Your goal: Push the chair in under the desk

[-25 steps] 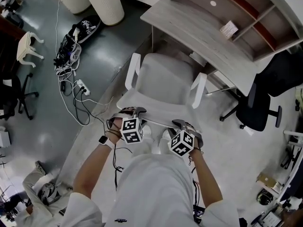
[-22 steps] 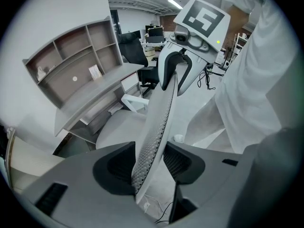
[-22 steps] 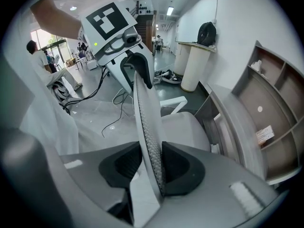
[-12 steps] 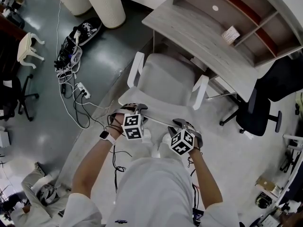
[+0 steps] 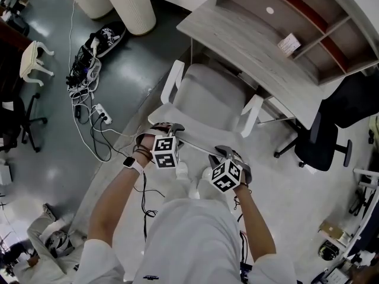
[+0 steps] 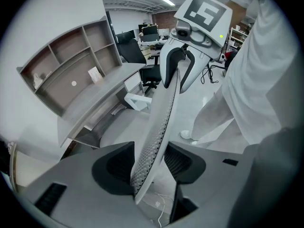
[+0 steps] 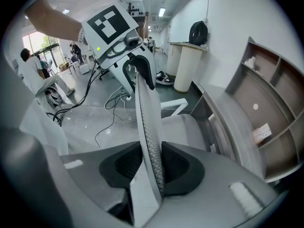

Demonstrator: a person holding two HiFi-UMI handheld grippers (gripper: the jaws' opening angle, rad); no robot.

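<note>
A white chair with a grey seat stands in front of the grey wooden desk, its seat front just under the desk edge. My left gripper is shut on the left part of the backrest's top edge, and my right gripper is shut on the right part. In the left gripper view the mesh backrest runs up between the jaws of my left gripper. In the right gripper view the backrest is pinched the same way by my right gripper.
A shelf unit sits on the desk. A black office chair stands to the right. A power strip with tangled cables lies on the floor at left, near two white cylinders and a small white stool.
The chair has slid a little toward the desk, and both grippers have moved forward with its backrest.
</note>
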